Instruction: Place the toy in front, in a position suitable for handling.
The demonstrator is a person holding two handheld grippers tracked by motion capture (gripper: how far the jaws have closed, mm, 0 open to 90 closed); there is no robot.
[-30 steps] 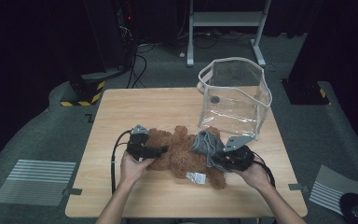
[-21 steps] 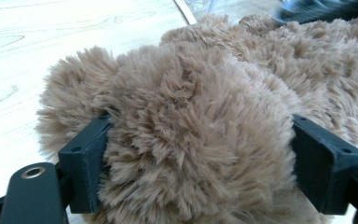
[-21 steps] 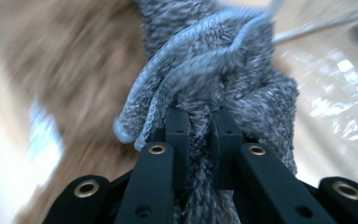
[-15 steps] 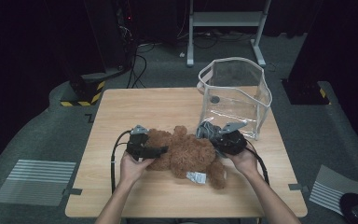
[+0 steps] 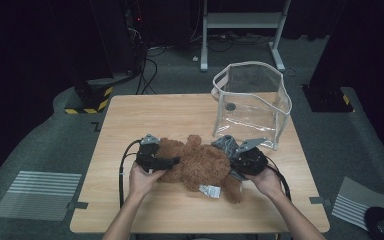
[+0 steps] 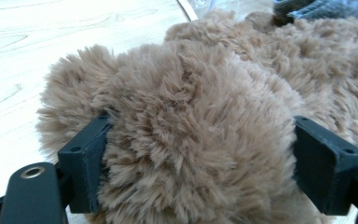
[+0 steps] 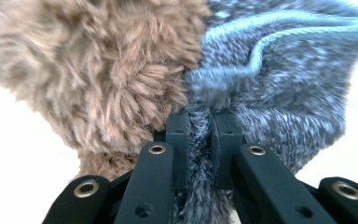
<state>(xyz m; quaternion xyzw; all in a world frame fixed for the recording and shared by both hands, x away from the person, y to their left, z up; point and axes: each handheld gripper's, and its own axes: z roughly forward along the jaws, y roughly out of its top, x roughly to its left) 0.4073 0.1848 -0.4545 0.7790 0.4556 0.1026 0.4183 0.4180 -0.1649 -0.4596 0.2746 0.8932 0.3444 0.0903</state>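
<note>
Dark floor and black equipment stands ring a pale wooden table (image 5: 130, 120). On its near half, just toward six o'clock from centre, a brown plush bear (image 5: 200, 165) lies stretched from nine o'clock to three o'clock, a small white tag (image 5: 210, 190) sticking out at its near edge. A grey knitted garment (image 5: 226, 144) sits at the bear's three o'clock end.

At the bear's nine o'clock end, the left gripper (image 5: 172, 161) has its jaws set wide and pressed into the fur on both sides; in the left gripper view a thick lobe of the plush bear (image 6: 196, 140) bulges between the two black pads, so the claw is clamped on the toy. At three o'clock, the right gripper (image 5: 234, 161) has its jaws nearly together, pinching a fold of the grey knitted garment (image 7: 279, 70) next to the brown fur (image 7: 98, 70).

Toward one o'clock from the bear stands a clear plastic bag (image 5: 252, 102) with a white rim, upright and open at the top, close behind the right gripper.
</note>
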